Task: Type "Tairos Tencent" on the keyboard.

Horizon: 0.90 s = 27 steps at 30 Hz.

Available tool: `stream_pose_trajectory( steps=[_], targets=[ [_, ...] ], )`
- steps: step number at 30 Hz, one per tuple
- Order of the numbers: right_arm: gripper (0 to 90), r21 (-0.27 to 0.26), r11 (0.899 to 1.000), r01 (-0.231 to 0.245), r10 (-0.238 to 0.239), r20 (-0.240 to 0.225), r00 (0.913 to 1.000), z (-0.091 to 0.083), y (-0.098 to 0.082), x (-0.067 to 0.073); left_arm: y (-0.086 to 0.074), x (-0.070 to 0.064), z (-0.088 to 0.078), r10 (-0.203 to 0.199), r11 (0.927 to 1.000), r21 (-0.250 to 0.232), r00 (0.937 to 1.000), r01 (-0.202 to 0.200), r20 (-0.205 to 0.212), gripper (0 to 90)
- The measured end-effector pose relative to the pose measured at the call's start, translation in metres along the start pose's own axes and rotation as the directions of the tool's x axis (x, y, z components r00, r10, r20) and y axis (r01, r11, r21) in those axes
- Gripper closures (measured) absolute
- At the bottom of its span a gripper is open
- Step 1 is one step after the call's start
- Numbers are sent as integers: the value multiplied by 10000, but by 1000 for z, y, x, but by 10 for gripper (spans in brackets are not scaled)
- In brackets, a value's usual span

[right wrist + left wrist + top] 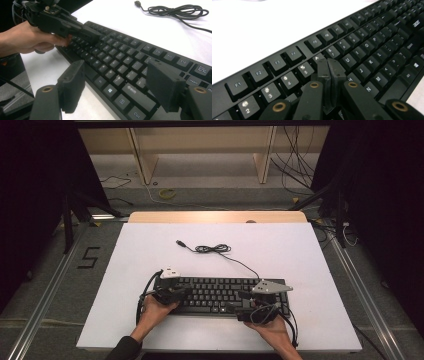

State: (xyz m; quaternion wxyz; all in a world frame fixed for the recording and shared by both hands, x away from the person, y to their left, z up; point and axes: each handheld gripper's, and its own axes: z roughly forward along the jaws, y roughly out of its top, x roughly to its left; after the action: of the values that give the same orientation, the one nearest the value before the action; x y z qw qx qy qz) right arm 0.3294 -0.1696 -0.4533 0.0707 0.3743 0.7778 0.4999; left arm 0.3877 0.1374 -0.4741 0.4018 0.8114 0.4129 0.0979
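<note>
keyboard spot: the black keyboard [220,296] lies flat on the white desk [150,255], close to the near edge and a bit right of the middle, long side running parallel to that edge.

left hand-held gripper: the left hand-held gripper [329,65] has its jaws pinched together with nothing between them, tips right on the number row around the 6 key. My guess is the closed tip works like a single finger for poking one key without catching its neighbours.

right hand-held gripper: the right hand-held gripper [122,82] has its jaws spread wide and holds nothing, hovering over the bottom row near the Windows and shift keys at the right end. Looks like it's waiting, or maybe lined up to steady that end so the board doesn't slide.

keyboard looks: full size, matte black, white legends, function keys in a separate back row, numpad end toward the right edge.

cable: the cord [215,249] trails off the back toward the far edge, loosely coiled, plug [179,242] lying free on the desk, so it isn't connected to anything.
</note>
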Motion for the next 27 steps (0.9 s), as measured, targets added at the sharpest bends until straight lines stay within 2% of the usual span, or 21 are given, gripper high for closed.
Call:
stream_pose_trajectory(
  steps=[4, 15, 27],
  targets=[
    [326, -13, 10000, 17, -17, 21, 10000, -1, 0, 0, 1, 1, -4, -75, 9998, -165, 10000, 76, 60, 835],
    [326, -88, 10000, -34, 34, 70, 10000, -4, 1, -2, 1, 3, -21, -251, 9967, -754, 9974, 302, 681, 712],
    [323, -241, 9997, -80, 83, 118, 9999, -14, -3, -6, -12, 5, -46, -364, 9898, -1331, 9941, 500, 1026, 480]
  ],
)
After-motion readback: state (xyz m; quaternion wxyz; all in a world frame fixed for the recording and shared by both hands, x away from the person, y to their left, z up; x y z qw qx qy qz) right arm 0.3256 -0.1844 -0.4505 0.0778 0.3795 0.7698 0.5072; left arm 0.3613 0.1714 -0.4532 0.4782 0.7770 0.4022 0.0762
